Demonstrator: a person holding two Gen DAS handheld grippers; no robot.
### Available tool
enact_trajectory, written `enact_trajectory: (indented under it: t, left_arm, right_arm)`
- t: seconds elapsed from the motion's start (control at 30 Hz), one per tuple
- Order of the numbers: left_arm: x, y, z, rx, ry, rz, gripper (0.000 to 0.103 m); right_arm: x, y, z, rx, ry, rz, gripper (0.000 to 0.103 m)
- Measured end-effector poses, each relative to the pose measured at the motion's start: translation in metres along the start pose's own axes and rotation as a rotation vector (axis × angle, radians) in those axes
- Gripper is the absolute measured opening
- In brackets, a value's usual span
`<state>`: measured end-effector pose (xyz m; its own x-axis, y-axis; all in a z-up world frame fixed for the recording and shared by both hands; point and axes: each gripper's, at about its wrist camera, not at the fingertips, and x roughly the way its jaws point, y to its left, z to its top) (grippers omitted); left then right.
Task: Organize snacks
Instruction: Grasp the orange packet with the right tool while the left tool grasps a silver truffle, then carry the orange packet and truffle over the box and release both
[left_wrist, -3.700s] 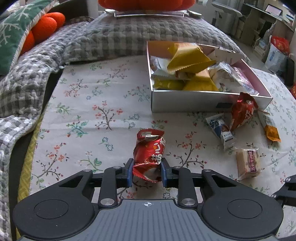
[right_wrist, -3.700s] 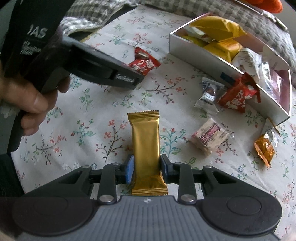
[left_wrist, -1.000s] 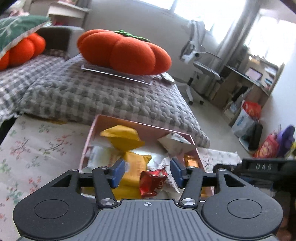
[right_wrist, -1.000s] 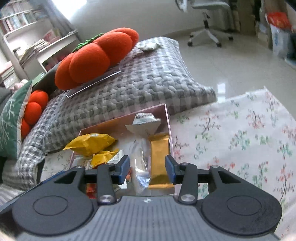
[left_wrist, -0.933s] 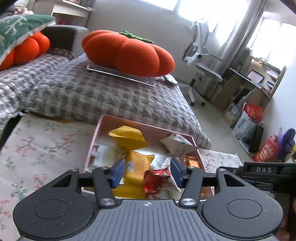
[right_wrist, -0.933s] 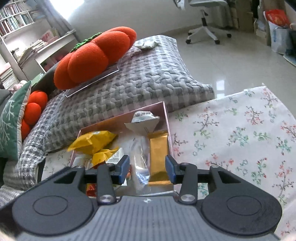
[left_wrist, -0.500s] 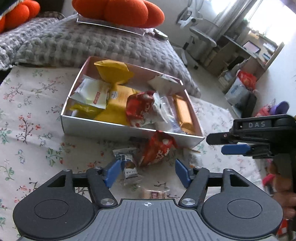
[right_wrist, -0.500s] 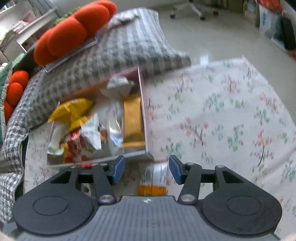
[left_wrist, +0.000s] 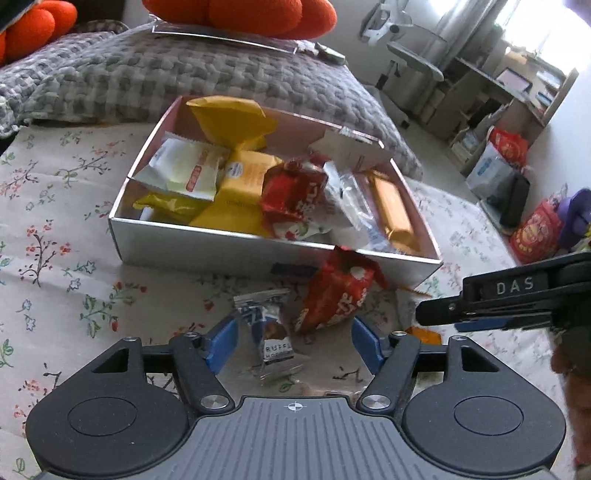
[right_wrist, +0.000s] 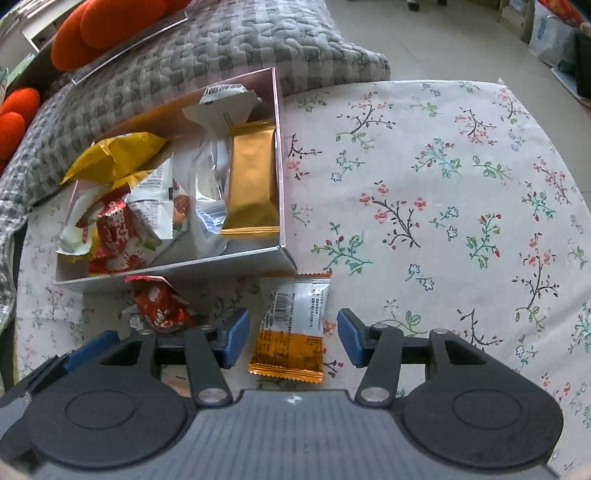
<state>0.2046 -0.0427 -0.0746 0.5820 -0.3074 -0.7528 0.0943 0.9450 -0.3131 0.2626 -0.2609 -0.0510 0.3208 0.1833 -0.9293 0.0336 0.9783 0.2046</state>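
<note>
Reading "DAS" in raised letters, the right gripper (left_wrist: 436, 317) sits at 3 o'clock in the left view. Both grippers stand apart and empty: the left gripper (left_wrist: 291, 341) frames a silver truffle packet (left_wrist: 269, 332) and red wrapper (left_wrist: 338, 293); the right's frames an orange-and-white barcoded sachet (right_wrist: 293, 325). The box (left_wrist: 184, 243) of snacks lies at 12 o'clock.

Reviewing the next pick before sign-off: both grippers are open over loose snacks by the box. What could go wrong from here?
1. The left gripper straddles both the truffle packet and the red wrapper; closing may catch both or pinch neither cleanly.
2. The right gripper frames the flat orange-and-white packet; its pads may slide over it.
3. The two grippers work close together and could collide.
</note>
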Motion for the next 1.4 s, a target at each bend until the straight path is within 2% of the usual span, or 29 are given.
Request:
enact_trajectory:
  t: [0.13,0.2,0.23,0.3,0.37,0.53,0.67,0.97,1.23,1.4]
  left_arm:
    - [0.009,-0.003,-0.008,0.058,0.013,0.075,0.064]
    - [0.009,-0.004,-0.009,0.091,0.004,0.100,0.056]
    - [0.010,-0.005,-0.010,0.103,0.003,0.116,0.042]
    - [0.008,-0.004,-0.010,0.117,0.003,0.140,0.026]
    - [0.005,0.003,-0.009,0.095,0.008,0.138,0.020]
    - [0.001,0.007,-0.006,0.077,0.022,0.147,0.020]
    - [-0.003,0.007,-0.007,0.070,0.031,0.146,0.020]
    - [-0.017,0.007,0.000,0.044,0.026,0.107,0.019]
    - [-0.036,0.017,0.013,0.023,-0.016,0.083,0.019]
    - [-0.041,0.019,0.016,0.015,-0.028,0.072,0.020]
  right_arm:
    - [0.005,0.005,-0.005,-0.027,0.014,-0.019,0.048]
    - [0.006,0.008,-0.006,-0.043,0.019,-0.027,0.047]
    - [0.007,0.009,-0.005,-0.051,0.020,-0.032,0.046]
    - [0.008,0.010,-0.006,-0.061,0.020,-0.044,0.046]
    - [0.010,0.009,-0.006,-0.060,0.024,-0.050,0.045]
    - [0.015,0.006,-0.006,-0.069,0.037,-0.048,0.045]
    - [0.015,0.008,-0.007,-0.088,0.033,-0.048,0.037]
    - [0.004,0.006,-0.005,-0.037,0.030,0.002,0.037]
    - [0.003,-0.018,-0.001,0.063,0.025,-0.025,0.037]
    - [0.003,-0.013,-0.001,0.024,0.012,-0.053,0.037]
